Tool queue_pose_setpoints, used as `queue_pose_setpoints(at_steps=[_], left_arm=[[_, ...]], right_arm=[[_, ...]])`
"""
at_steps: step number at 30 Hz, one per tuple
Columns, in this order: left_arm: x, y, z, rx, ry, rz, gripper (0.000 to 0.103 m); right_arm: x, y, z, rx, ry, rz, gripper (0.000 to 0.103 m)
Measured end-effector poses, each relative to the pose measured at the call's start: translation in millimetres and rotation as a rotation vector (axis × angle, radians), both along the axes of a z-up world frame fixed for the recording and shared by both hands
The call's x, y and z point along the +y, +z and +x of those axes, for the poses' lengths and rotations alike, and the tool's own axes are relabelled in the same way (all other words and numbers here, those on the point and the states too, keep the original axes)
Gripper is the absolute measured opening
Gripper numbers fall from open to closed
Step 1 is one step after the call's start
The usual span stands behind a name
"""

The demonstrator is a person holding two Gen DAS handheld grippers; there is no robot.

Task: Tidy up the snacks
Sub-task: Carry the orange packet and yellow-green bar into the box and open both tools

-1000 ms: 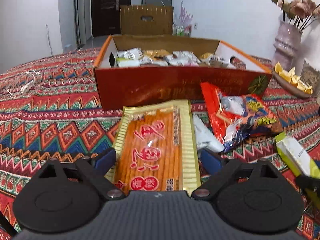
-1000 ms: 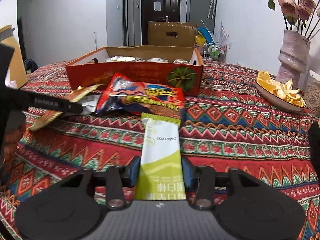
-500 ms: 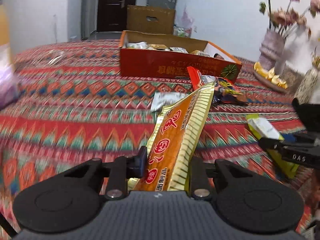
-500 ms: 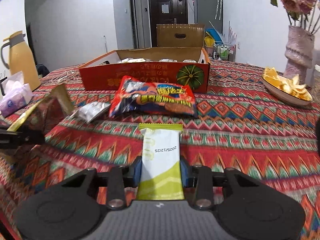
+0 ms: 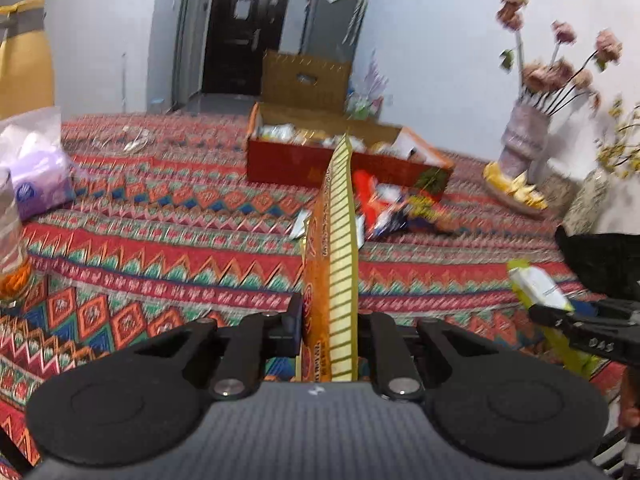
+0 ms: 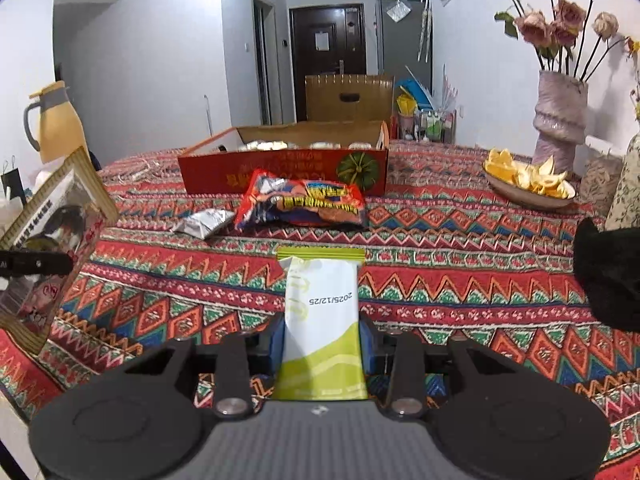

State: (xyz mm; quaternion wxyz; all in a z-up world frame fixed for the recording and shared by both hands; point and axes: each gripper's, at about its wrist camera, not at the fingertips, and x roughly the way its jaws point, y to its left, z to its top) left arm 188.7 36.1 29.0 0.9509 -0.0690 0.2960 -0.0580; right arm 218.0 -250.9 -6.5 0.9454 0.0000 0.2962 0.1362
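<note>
Since the earlier frame, the orange-and-gold packet (image 5: 330,264) has been lifted off the surface (image 5: 180,240) and turned on edge, pinched by the left hand-held gripper (image 5: 328,320). The white-and-green packet (image 6: 322,320) is held clamped in the right hand-held gripper (image 6: 322,340), raised above the surface. 2 more packets are left lying before the red box (image 6: 280,170).

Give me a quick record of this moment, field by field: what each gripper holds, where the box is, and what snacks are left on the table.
left gripper: shut on orange and gold packet, held edge-up
right gripper: shut on white and green packet
box: open, far side of table, already holding snacks
left on table: red snack bag, small silver packet
</note>
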Motion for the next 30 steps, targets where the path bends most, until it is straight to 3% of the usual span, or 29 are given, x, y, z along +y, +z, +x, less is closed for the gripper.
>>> queue_pose_setpoints(at_steps=[6,14,17,21,25,30], left_arm=[[-3,17,10,-0.037,-0.01,0.015,0.014],[1,59,79,-0.129,-0.023,0.034,0.014],[2,73,121,-0.168,-0.033,0.054,0.014],[4,74,192,-0.15,-0.025,0.075,0.014],[10,57,270,-0.087,0.042,0.064,0.014],[9,20,346,0.013,0.132,0.123,0.014]], right_arm=[[-5,3,5,-0.014,-0.012,0.018,0.035],[-8,44,65,-0.131,0.014,-0.008,0.035],[-5,62,109,-0.15,0.046,0.017,0.035],[3,69,181,-0.138,0.052,0.087,0.035],[14,60,270,-0.051,0.016,0.232,0.035],[48,39,356,0.012,-0.037,0.184,0.035]])
